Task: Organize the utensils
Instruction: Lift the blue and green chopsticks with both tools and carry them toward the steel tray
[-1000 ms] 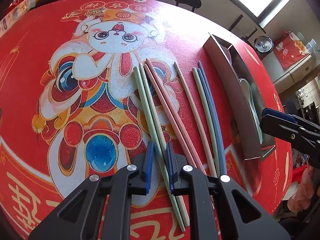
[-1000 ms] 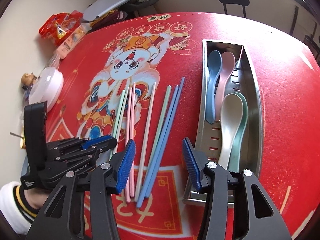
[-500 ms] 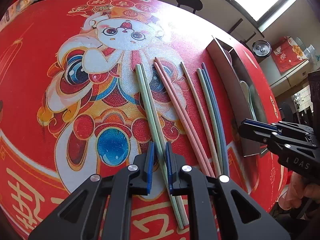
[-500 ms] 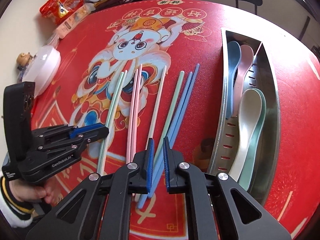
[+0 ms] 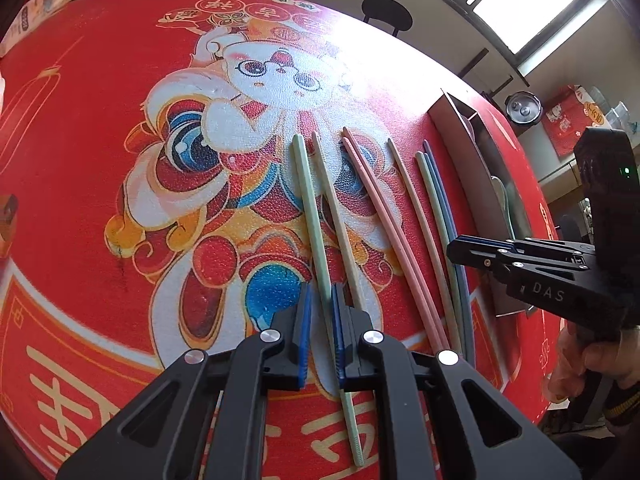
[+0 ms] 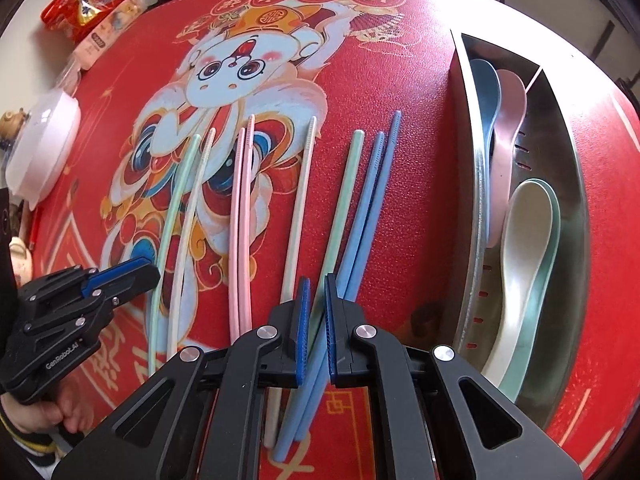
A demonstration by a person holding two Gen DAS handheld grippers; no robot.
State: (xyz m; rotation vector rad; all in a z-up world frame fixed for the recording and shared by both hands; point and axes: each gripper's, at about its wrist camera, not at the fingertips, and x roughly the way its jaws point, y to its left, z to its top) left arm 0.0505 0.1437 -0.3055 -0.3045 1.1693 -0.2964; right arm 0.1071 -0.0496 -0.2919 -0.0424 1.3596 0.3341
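Several chopsticks lie side by side on the red printed tablecloth [image 6: 416,208]. My left gripper [image 5: 321,300] is shut with a narrow gap, its pads straddling a green chopstick [image 5: 310,208] that lies beside a cream chopstick [image 5: 338,220]. My right gripper [image 6: 316,292] is shut with a narrow gap over a green chopstick [image 6: 340,208] next to two blue chopsticks [image 6: 374,200]. Two pink chopsticks [image 6: 242,216] and another cream chopstick [image 6: 300,200] lie between. A steel utensil tray [image 6: 476,184] at the right holds blue, pink, cream and green spoons [image 6: 524,240].
A white lidded bowl [image 6: 40,144] and snack packets [image 6: 88,4] sit at the table's far left edge. A black stool [image 5: 386,10] stands beyond the table. The right gripper shows in the left wrist view [image 5: 520,256], the left gripper in the right wrist view [image 6: 112,280].
The right gripper closed from wide open and moved left over the green and blue chopsticks. The left gripper stayed nearly shut over the leftmost green chopstick and came lower.
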